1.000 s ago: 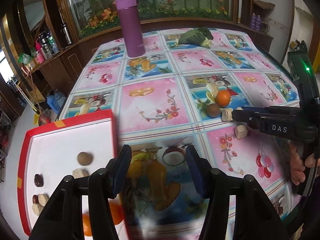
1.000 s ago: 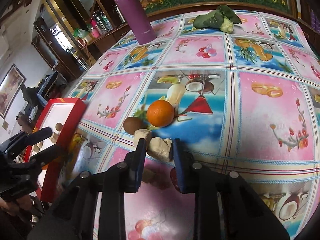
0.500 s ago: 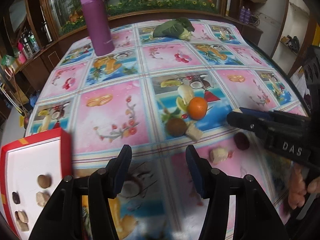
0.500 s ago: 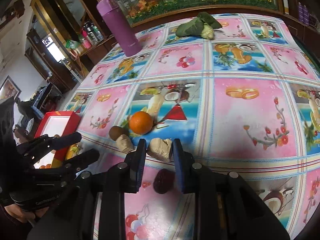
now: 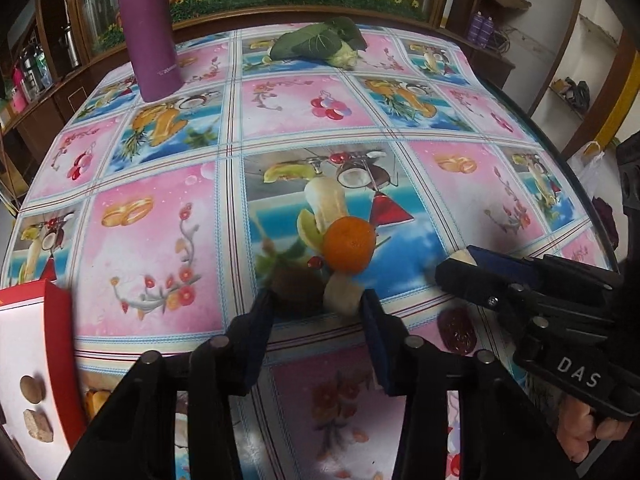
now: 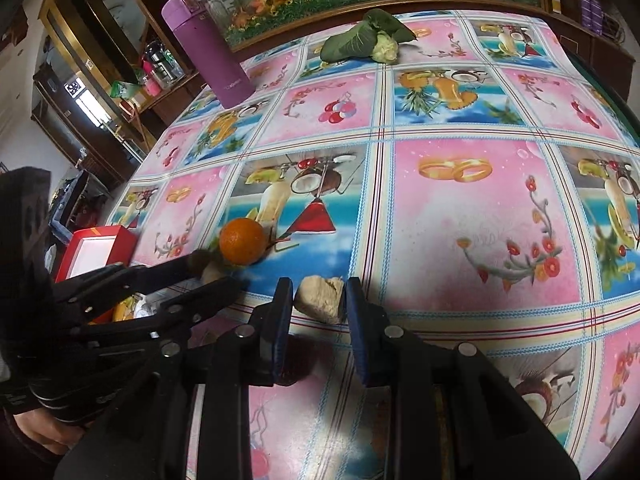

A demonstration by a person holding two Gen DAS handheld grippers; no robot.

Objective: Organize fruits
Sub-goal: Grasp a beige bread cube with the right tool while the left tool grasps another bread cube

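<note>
The left gripper (image 5: 318,312) stands with its jaws spread, holding nothing, low over the tablecloth (image 5: 160,240); a brown kiwi (image 5: 296,286) and a pale chunk (image 5: 340,294) sit side by side between its tips. At about three o'clock from it, the right gripper (image 6: 318,304) is clamped on a beige lump (image 6: 320,298), lifted or resting I cannot tell. A dark red date (image 5: 456,326) lies just below that tool.

To my eye the left is lining up a pick, and it should straddle one piece only (two between the jaws invites a fumble). Edging toward nine o'clock would centre the kiwi.

Just past them, at twelve o'clock, sits the orange (image 5: 350,244), touching the pale chunk. The red tray (image 5: 56,344) waits at nine o'clock, some pieces already in it.
</note>
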